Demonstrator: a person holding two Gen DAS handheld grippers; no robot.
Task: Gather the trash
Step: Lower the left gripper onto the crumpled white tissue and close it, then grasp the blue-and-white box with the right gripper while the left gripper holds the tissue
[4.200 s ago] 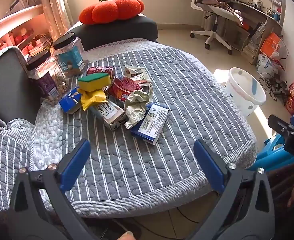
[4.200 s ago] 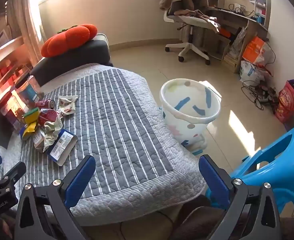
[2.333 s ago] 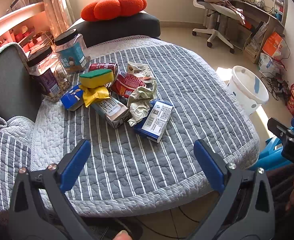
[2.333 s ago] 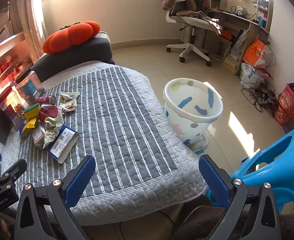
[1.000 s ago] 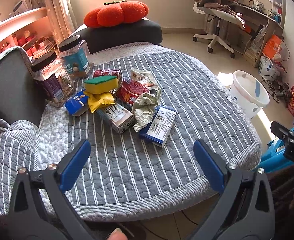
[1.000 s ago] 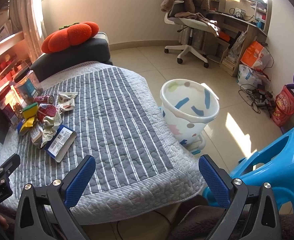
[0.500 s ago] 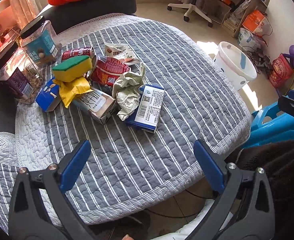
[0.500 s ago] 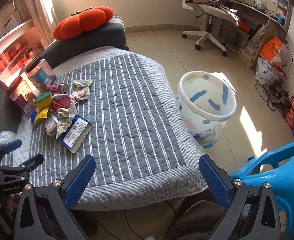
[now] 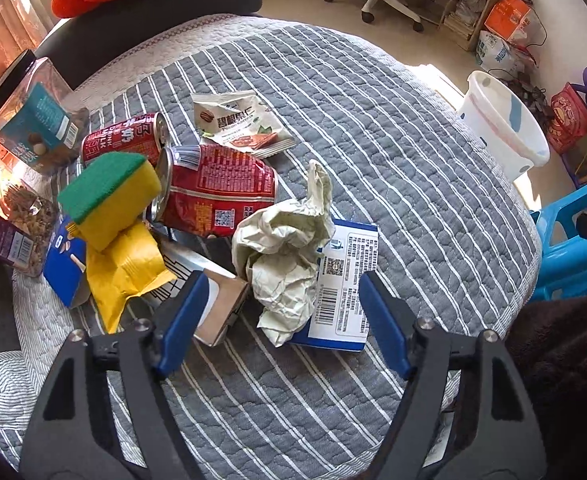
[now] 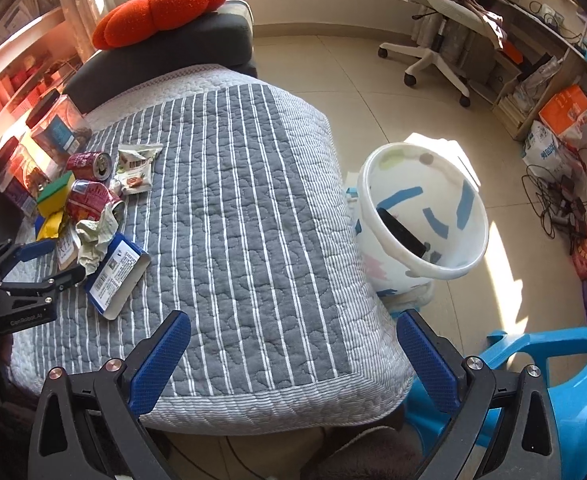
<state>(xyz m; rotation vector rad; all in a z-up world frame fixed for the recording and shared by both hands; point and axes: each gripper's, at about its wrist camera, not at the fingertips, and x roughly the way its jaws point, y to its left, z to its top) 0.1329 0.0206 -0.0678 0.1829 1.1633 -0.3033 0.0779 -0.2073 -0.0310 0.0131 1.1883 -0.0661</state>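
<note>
A heap of trash lies on the striped grey quilt (image 9: 393,168): crumpled pale paper (image 9: 289,248), a blue-and-white box (image 9: 343,276), a crushed red can (image 9: 217,192), a second red can (image 9: 123,136), a snack wrapper (image 9: 241,124), a yellow wrapper (image 9: 125,268), a carton (image 9: 213,304) and a small blue box (image 9: 63,268). My left gripper (image 9: 281,312) is open, its fingers either side of the paper and box; it also shows in the right wrist view (image 10: 49,260). My right gripper (image 10: 293,352) is open and empty over the quilt's near edge. The white bin (image 10: 421,216) stands on the floor to the right.
A green-and-yellow sponge (image 9: 109,192) sits on the heap. Two snack jars (image 9: 29,120) stand at the left. A dark cushion with an orange pillow (image 10: 161,12) is at the back. A blue plastic stool (image 10: 553,392) is near right; an office chair (image 10: 437,40) and clutter stand beyond.
My left gripper has moved forward and down to the heap, now straddling the paper and box. The right gripper has risen and tilted down a little, still open.
</note>
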